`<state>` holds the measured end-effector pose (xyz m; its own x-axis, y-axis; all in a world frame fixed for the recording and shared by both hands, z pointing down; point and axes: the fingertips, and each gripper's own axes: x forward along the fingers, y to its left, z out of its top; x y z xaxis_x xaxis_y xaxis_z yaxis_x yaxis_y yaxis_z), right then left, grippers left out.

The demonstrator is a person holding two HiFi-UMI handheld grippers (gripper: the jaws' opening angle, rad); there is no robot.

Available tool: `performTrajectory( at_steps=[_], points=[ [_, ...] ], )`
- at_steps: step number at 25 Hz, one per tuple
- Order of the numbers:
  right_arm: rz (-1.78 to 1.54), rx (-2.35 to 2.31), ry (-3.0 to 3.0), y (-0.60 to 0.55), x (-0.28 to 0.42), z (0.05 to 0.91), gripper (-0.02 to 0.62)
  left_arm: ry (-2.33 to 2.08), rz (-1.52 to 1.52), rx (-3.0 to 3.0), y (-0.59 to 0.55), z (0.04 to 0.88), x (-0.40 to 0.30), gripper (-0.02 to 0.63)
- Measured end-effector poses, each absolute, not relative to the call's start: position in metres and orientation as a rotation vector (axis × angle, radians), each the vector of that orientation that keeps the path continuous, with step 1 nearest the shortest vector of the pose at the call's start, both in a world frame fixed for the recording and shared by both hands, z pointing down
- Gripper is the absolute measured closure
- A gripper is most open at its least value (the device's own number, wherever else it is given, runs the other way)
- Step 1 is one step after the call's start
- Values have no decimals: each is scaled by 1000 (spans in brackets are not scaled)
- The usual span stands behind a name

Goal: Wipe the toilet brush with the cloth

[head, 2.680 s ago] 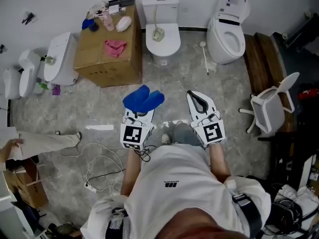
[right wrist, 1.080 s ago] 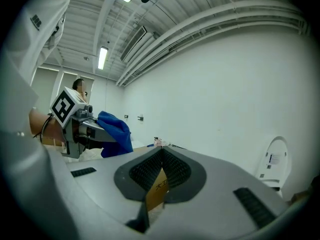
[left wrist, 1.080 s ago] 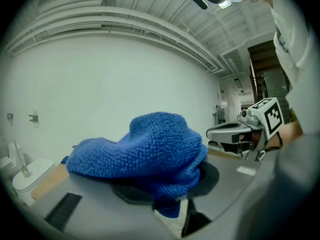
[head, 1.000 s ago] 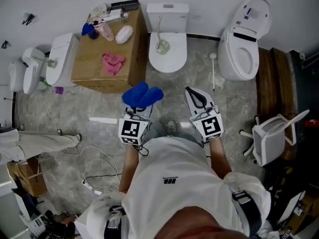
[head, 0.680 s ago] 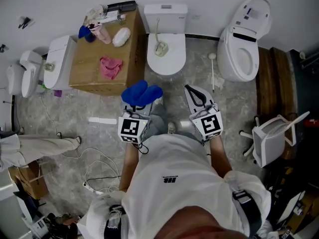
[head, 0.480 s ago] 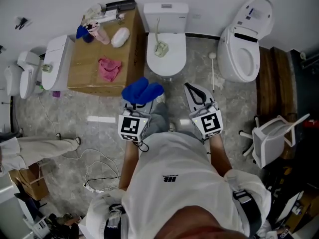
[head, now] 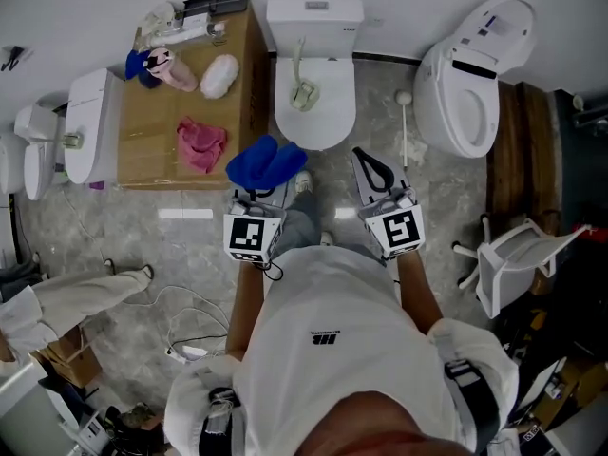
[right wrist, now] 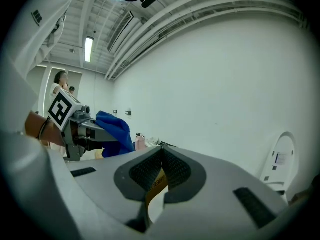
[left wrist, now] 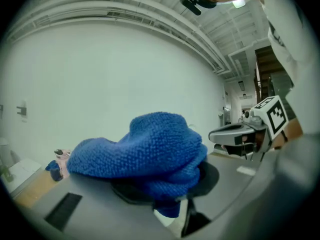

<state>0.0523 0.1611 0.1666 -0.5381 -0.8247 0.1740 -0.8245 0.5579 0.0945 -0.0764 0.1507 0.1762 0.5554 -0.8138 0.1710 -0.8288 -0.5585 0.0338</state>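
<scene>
Step in hand: approach, wiping not yet begun. Left claw (head: 267, 184) clamped on crumpled blue knitted cloth (head: 265, 161). Right claw (head: 367, 165) fully closed, empty. Pale long-handled toilet brush (head: 302, 82), apparently the task's, on white toilet lid (head: 328, 112), ahead between both claws, well apart. Next: right-claw grasp of handle.

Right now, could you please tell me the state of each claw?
Left claw: closed on the blue cloth.
Right claw: closed, holding nothing.

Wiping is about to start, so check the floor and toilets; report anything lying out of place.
A white long-handled brush lies flat on the floor beside the right toilet, in no holder. Another brush-like tool rests on the middle toilet's closed lid.
</scene>
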Motion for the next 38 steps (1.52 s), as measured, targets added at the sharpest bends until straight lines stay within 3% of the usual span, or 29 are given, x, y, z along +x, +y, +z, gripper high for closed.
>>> performTrajectory(
  at_steps=[16, 38],
  points=[
    [175, 1363, -2464, 3, 16, 261, 598, -1291, 353, 2649, -16, 269, -100, 475],
    [265, 1270, -2350, -81, 14, 442, 597, -1116, 517, 2591, -100, 443, -83, 476]
  ],
)
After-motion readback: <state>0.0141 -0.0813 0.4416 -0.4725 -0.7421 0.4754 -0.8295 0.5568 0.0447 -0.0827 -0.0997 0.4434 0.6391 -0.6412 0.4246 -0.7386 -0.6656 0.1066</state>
